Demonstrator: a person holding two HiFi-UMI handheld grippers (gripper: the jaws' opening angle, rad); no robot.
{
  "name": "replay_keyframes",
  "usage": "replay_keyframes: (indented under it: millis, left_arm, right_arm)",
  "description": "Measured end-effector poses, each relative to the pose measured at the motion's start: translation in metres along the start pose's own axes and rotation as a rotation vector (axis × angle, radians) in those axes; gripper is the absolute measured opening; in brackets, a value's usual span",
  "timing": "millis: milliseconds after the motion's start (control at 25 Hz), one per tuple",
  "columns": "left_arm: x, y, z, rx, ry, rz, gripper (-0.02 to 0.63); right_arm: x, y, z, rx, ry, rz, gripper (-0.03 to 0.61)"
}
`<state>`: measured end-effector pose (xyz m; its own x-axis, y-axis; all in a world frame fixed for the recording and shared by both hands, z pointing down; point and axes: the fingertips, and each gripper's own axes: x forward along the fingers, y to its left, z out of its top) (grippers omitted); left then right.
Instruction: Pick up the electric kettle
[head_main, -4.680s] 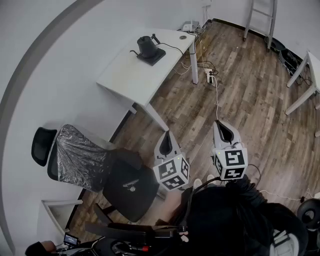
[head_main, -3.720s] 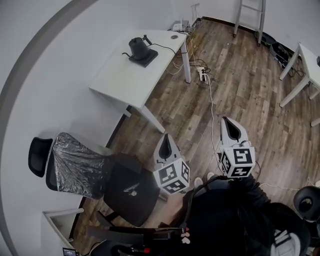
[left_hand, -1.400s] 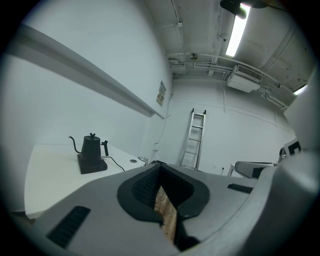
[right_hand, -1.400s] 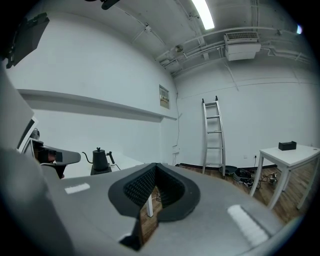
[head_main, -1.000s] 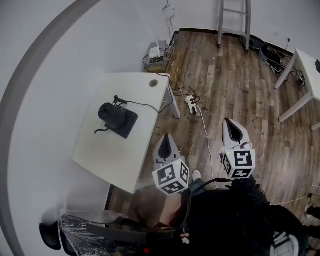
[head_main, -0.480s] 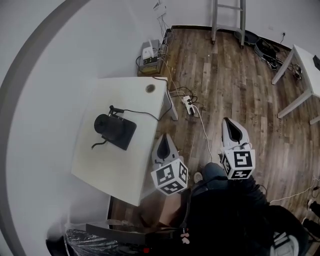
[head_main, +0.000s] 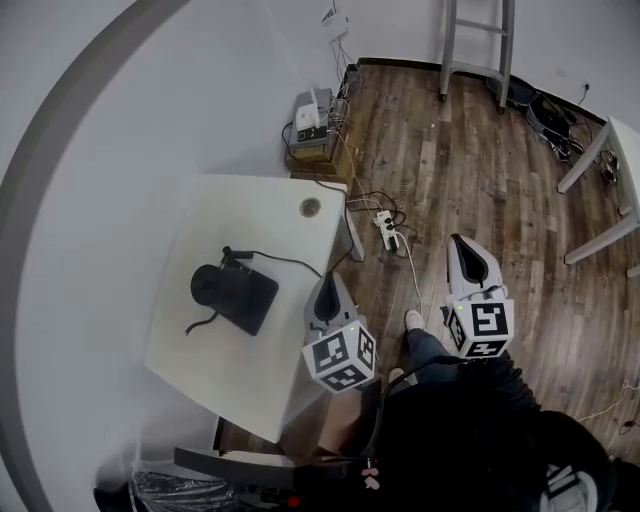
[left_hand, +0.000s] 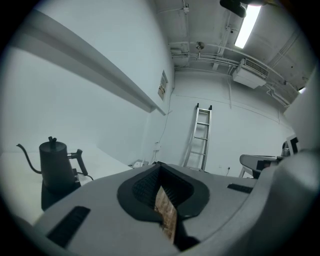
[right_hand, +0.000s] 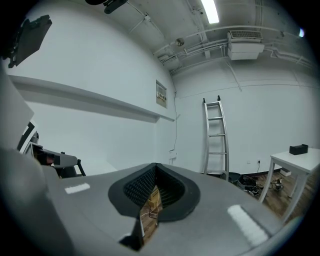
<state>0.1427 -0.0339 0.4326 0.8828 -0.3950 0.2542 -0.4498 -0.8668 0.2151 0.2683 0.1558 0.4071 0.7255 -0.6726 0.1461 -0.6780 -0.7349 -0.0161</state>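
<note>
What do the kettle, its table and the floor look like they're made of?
Kettle: probably metal with a matt black coat; dull, even dark surface, thin spout.
Table: smooth plain white top, perhaps laminate; unclear.
Floor: wood or wood-look planks; brown grain and seams show.

Open table surrounds the kettle; only its cord intrudes.
</note>
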Motion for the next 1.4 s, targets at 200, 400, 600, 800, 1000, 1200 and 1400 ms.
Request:
replay_keyframes:
  millis: [200,400,600,800,1000,1200,1400]
  left_arm:
    - [0.054,-0.014,0.027,-0.007,-0.022,0.002,0.0]
    - [0.086,-0.015,0.032,-0.017,-0.02,0.029,0.0]
    - [0.106,-0.014,0.039,-0.02,-0.03,0.063,0.0]
    - [0.124,-0.013,0.039,-0.033,-0.036,0.099,0.0]
    - [0.136,-0.025,0.045,-0.044,-0.056,0.112,0.0]
    - [0.14,-0.015,0.044,-0.056,-0.054,0.152,0.0]
    - [0.144,-0.008,0.052,-0.055,-0.06,0.186,0.0]
  right_arm:
    - [0.055,-0.022,0.019,-0.013,0.0,0.023,0.002]
    - [0.095,-0.032,0.025,-0.026,0.004,0.054,0.002]
    - [0.121,-0.037,0.027,-0.033,0.009,0.088,0.002]
    - [0.145,-0.043,0.026,-0.044,0.011,0.122,0.002]
    - [0.161,-0.05,0.03,-0.05,0.008,0.155,0.002]
    - [0.177,-0.042,0.029,-0.055,0.016,0.195,0.002]
    - [0.19,-0.035,0.034,-0.049,0.013,0.226,0.002]
